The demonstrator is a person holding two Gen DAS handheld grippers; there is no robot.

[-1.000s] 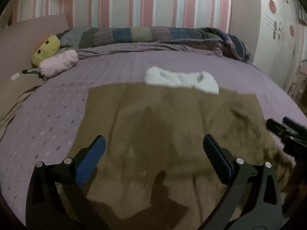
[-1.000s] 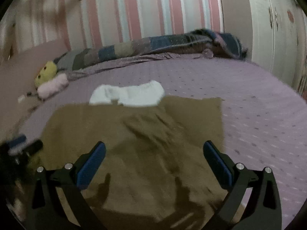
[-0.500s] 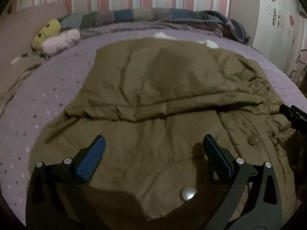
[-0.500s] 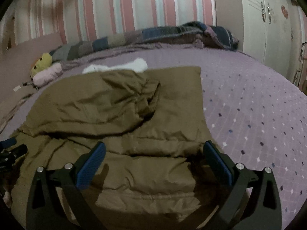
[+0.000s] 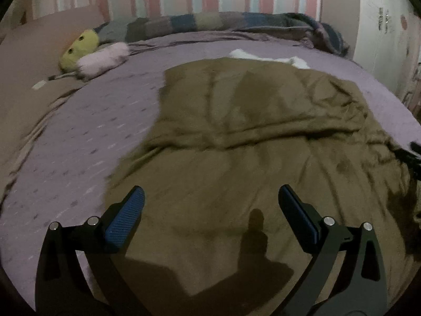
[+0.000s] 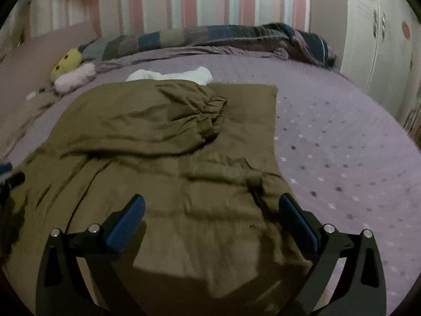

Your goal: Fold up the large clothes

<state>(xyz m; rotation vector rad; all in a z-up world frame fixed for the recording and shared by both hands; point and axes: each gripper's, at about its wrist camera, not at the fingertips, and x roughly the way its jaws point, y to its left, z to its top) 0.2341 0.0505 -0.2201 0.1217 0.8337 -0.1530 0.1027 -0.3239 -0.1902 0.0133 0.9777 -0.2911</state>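
— With both sets of fingers spread and empty, left gripper [image 5: 210, 205] and right gripper [image 6: 210, 208], where do we stand?
— Mid-fold: brown coat [image 6: 168, 158] on the bed [image 6: 342, 131], sleeve [image 6: 189, 110] laid across. Next, we judge, grip the near hem.

Dim room: pink-striped wall [image 6: 189, 2], purple dotted bedsheet [image 6: 342, 142], probably a white wardrobe [image 6: 373, 39] right.

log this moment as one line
left gripper: open | right gripper: open | brown jacket: spread on bed, sleeve folded across
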